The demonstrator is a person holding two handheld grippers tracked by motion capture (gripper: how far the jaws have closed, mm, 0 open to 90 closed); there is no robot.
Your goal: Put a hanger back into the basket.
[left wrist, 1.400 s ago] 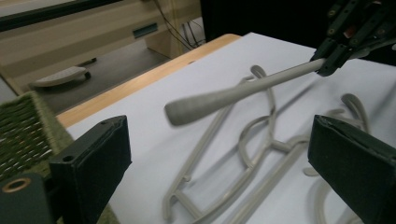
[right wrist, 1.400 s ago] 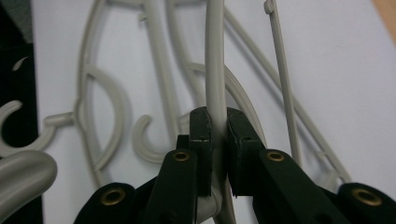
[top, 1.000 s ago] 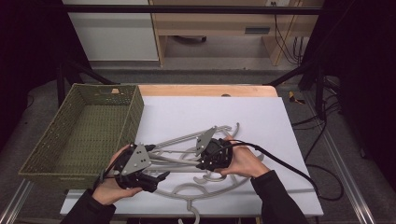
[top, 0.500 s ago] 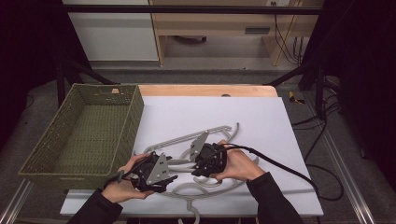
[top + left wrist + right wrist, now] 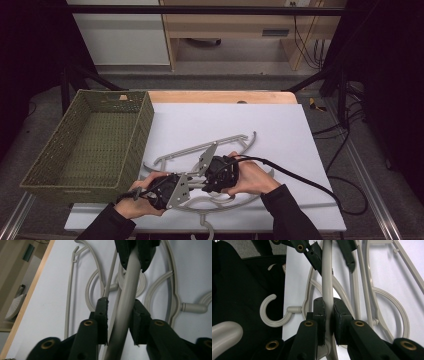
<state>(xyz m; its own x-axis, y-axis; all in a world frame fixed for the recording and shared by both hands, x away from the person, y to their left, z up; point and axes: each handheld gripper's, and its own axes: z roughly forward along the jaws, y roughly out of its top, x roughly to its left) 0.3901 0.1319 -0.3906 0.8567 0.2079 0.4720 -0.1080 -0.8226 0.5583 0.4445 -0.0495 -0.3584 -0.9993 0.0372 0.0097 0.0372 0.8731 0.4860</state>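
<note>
While we've got one pale grey plastic hanger pinched in the right gripper, our left gripper sits spread around its bar; green wicker basket empty, other hangers on the table.

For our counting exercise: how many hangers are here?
3: far hanger on the mat, near hanger at its front edge, held hanger in right tongs, between left tongs. Overlapping; more may hide.
</note>
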